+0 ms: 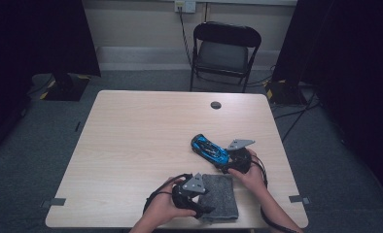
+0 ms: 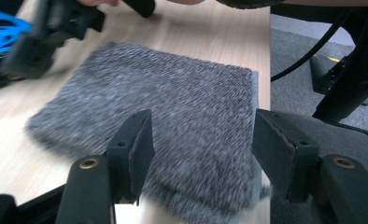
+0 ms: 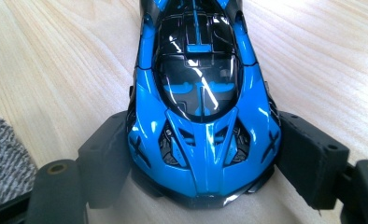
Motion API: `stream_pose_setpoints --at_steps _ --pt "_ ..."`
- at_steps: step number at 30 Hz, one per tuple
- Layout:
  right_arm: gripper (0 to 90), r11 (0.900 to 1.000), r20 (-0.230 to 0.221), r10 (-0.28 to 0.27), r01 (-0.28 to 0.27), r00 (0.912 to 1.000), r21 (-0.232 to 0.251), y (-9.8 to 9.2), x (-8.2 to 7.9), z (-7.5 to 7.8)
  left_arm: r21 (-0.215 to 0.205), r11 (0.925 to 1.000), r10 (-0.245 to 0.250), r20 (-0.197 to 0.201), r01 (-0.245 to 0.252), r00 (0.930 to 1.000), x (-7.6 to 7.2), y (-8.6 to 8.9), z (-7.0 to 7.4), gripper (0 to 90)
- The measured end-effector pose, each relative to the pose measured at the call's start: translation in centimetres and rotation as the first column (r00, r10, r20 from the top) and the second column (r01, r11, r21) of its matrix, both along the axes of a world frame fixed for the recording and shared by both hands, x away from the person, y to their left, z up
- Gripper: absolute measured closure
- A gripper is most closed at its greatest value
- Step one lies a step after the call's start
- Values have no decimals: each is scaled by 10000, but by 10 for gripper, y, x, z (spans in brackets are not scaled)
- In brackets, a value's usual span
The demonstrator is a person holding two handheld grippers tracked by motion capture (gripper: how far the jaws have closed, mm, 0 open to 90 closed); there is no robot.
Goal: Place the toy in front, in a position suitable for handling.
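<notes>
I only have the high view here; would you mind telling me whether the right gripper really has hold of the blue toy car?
Observer: Yes, the right gripper has its jaws pressed on both sides of the blue toy car, at one end.
Operator: Thank you. And is the left gripper gripping the grey cloth?
Observer: No, the left gripper has its jaws apart above the grey cloth, nothing pinched.
Operator: Where does the cloth lie?
Observer: Its far side runs along the edge of the table.
</notes>
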State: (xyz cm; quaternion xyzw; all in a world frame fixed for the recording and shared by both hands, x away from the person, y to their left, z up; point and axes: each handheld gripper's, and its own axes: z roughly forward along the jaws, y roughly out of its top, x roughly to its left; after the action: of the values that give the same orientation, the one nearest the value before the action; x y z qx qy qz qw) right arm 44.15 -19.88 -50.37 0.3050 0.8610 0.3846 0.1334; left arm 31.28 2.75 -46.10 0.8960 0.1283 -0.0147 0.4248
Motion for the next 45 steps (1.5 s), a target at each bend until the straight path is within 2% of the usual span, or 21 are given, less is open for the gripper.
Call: stream_pose_setpoints --at_steps 3,6,9,13,16,19,20,22,23,26,28,29,31,33,34,36,37,39,41,43,45 --pt "238 10000 -1 -23 23 10000 3 0 0 0 130 9998 -123 -187 125 9997 -2 -7 -6 397" --pt "238 10000 -3 -28 28 10000 6 0 0 0 658 9978 -64 -255 81 9997 0 -8 -15 402" --pt "238 10000 -1 -28 28 10000 2 0 0 0 562 9984 61 -452 -36 9990 3 -3 -18 412" --pt "238 10000 -1 -26 26 10000 4 0 0 0 881 9961 109 -170 -94 9998 7 5 -17 412" --pt "238 10000 -1 -27 27 10000 3 0 0 0 1182 9919 456 96 -464 9989 11 14 -16 403" --pt "238 10000 2 -27 27 10000 1 0 0 0 1239 9888 823 97 -829 9966 16 27 -16 400" --pt "238 10000 -3 -28 28 10000 3 0 0 0 1440 9862 803 144 -815 9967 19 33 -14 399" --pt "238 10000 -4 -28 28 10000 2 0 0 0 1429 9818 1235 196 -1250 9922 22 43 -15 379" --pt "238 10000 -1 -27 27 10000 0 0 0 0 1549 9798 1236 261 -1262 9920 23 48 -14 374" --pt "238 10000 0 -25 25 10000 0 0 0 0 1646 9717 1676 232 -1691 9856 27 63 -14 364" --pt "238 10000 0 -24 24 10000 1 0 0 0 1652 9694 1798 266 -1817 9833 29 71 -14 362" --pt "238 10000 -1 -25 25 10000 0 0 0 0 1610 9668 1966 267 -1984 9801 28 74 -14 361" --pt "238 10000 0 -23 23 10000 2 0 0 0 1723 9636 2018 331 -2045 9789 30 80 -14 361" --pt "238 10000 -1 -25 25 10000 4 0 0 0 1772 9544 2364 433 -2403 9707 30 86 -13 345" --pt "238 10000 -4 -29 29 10000 4 0 0 0 1780 9473 2631 422 -2664 9638 29 90 -12 334" --pt "238 10000 -1 -26 26 10000 3 0 0 0 1773 9405 2877 382 -2898 9570 27 93 -12 313" --pt "238 10000 -3 -27 27 10000 3 0 0 0 1672 9405 2949 303 -2957 9551 25 93 -11 306" --pt "238 10000 -2 -27 27 10000 3 0 0 0 1383 9479 2871 189 -2869 9577 21 92 -10 290" --pt "238 10000 -5 -28 28 10000 3 0 0 0 1324 9524 2761 85 -2748 9611 18 90 -9 295" --pt "238 10000 -3 -27 27 10000 4 0 0 0 978 9634 2516 -99 -2495 9678 15 88 -9 352" --pt "238 10000 -7 -31 31 10000 4 0 0 0 837 9666 2441 -134 -2422 9696 14 88 -8 389"
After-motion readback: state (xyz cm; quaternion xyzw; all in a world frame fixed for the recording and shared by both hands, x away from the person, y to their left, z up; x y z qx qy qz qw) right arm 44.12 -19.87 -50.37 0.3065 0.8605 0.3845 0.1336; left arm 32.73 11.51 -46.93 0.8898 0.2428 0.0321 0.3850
